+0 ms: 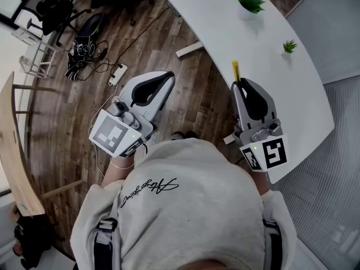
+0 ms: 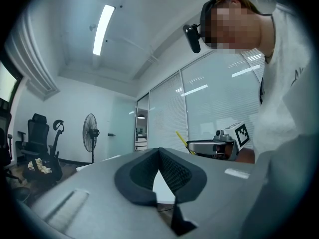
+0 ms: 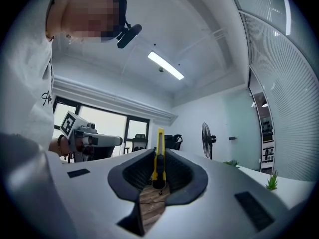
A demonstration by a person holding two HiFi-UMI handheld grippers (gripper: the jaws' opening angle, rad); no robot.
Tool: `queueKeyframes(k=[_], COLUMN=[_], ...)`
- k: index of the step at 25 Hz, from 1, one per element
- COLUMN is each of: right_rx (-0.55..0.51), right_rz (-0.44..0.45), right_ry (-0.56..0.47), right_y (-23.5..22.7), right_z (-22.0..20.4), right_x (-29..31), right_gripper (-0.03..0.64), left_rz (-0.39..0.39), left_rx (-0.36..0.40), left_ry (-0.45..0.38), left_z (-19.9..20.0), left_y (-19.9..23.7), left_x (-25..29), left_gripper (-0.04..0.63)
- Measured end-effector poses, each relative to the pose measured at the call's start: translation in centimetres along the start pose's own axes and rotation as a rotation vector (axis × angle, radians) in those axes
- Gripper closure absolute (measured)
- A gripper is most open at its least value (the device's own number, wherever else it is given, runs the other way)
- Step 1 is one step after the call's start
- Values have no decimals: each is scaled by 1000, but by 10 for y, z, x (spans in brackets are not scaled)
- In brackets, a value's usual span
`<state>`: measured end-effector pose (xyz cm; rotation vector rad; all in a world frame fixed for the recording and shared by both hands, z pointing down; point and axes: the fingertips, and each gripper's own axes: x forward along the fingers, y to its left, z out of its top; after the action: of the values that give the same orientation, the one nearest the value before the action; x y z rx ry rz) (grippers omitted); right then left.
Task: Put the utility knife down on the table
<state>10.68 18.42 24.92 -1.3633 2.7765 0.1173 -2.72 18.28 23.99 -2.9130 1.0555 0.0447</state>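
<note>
Gripping the utility knife (image 3: pixel 159 139) tight in the right gripper (image 3: pixel 158 152), not down on the table (image 1: pixel 281 94) yet; left gripper (image 2: pixel 159 150) is closed, empty.

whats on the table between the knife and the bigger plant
Nothing. In the head view the white table is bare between the yellow utility knife, clamped in the right gripper, and the larger plant.

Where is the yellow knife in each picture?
Head view: the utility knife pokes out of the right gripper, at the edge of the white table.
Left gripper view: right of middle, the knife is a thin yellow sliver on that gripper.
Right gripper view: the knife stands dead centre, clamped between the jaws.
Shared landmark: the right gripper holding it.
</note>
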Motion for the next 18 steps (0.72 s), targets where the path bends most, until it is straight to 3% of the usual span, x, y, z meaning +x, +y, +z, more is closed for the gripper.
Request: queueKeyframes(k=[3, 18], right_rx=[7, 11], right_rz=[-5, -14], right_ry=[6, -6], right_y=[-5, -33], right_z=[11, 1], right_x=[20, 28], right_gripper=[551, 552], left_rz=[-2, 4], left_rx=[-11, -10], left_ry=[4, 10], left_z=[11, -1], left_y=[18, 27], left_x=[5, 30], left_gripper=[597, 597])
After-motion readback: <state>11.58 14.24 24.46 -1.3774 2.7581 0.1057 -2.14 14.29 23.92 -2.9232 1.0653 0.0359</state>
